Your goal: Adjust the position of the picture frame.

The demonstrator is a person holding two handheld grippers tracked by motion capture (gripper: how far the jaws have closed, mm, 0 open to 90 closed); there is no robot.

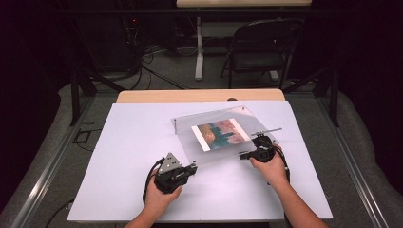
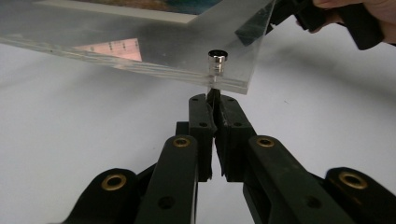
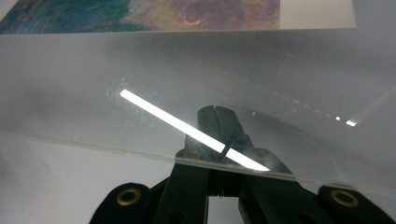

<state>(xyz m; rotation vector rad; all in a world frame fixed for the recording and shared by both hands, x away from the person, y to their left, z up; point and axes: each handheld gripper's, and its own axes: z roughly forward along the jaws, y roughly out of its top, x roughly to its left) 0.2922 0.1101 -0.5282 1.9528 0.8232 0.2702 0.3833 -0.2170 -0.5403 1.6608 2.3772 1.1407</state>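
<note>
A clear acrylic panel [image 1: 190, 137] with a painted print [image 1: 221, 134] under it lies tilted on the white board [image 1: 133, 161]. My left gripper [image 1: 194, 166] is shut at the panel's near left corner. In the left gripper view its closed tips [image 2: 214, 95] sit just below the metal stud [image 2: 217, 59] in that corner of the panel [image 2: 93, 51]; whether they pinch the stud's stem I cannot tell. My right gripper [image 1: 241, 155] is shut at the near right edge. Its closed jaws [image 3: 215, 111] reach under the panel [image 3: 116, 70], below the print [image 3: 140, 14].
Small metal posts stand at the panel's far corners [image 1: 176, 121]. A thin grey rod [image 1: 268, 130] lies by the right corner. Beyond the wooden table edge [image 1: 199, 95] stand a folding chair [image 1: 261, 47] and a white table leg [image 1: 198, 47].
</note>
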